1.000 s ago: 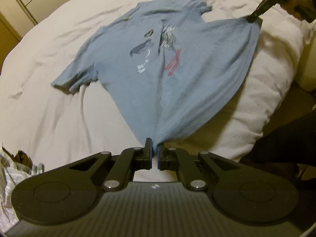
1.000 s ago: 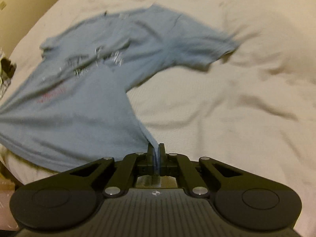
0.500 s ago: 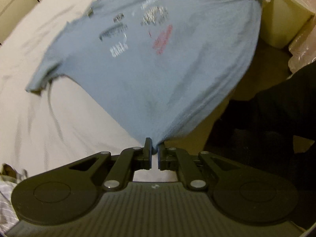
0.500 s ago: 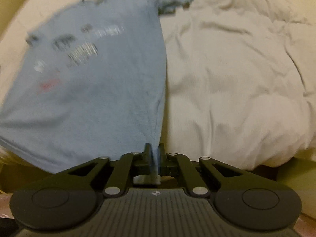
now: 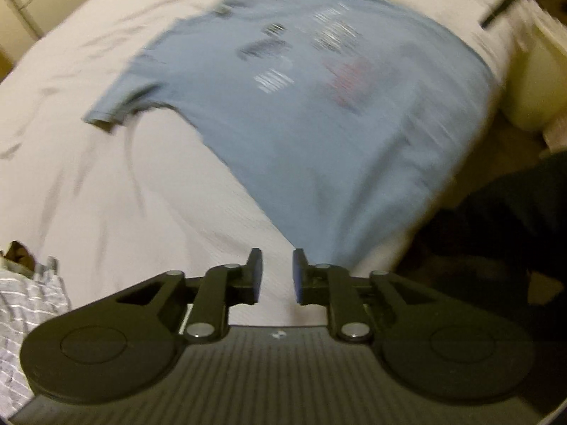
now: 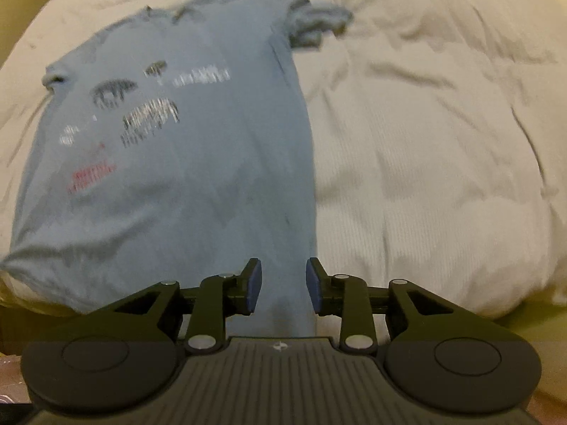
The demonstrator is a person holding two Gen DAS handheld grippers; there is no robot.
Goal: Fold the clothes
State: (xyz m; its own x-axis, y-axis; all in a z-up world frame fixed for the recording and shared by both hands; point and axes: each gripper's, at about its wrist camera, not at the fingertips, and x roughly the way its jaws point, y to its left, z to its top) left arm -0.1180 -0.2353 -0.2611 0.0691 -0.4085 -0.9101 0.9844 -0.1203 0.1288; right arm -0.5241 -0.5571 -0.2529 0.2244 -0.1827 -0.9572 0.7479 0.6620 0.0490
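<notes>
A light blue T-shirt [image 5: 319, 106] with a grey, white and red print lies spread face up on the white bed, collar far away, hem toward me. My left gripper [image 5: 277, 276] stands open at the hem's left corner, nothing between its fingers. In the right wrist view the same T-shirt [image 6: 177, 148] fills the left half, and my right gripper [image 6: 283, 285] is open with the hem's right corner lying loose between its blue pads. The right gripper's dark finger [image 5: 503, 3] shows blurred at the top right of the left wrist view.
A white duvet [image 6: 425, 141] covers the bed. A striped grey garment [image 5: 24, 304] lies at the left edge. A cream bin [image 5: 531, 81] stands on the floor beside the bed. A person's dark clothing [image 5: 503, 219] is at the right.
Both grippers pulled the shirt flat toward the bed's near edge, lowered it and let go. Their jaws went from shut on the hem corners to open.
</notes>
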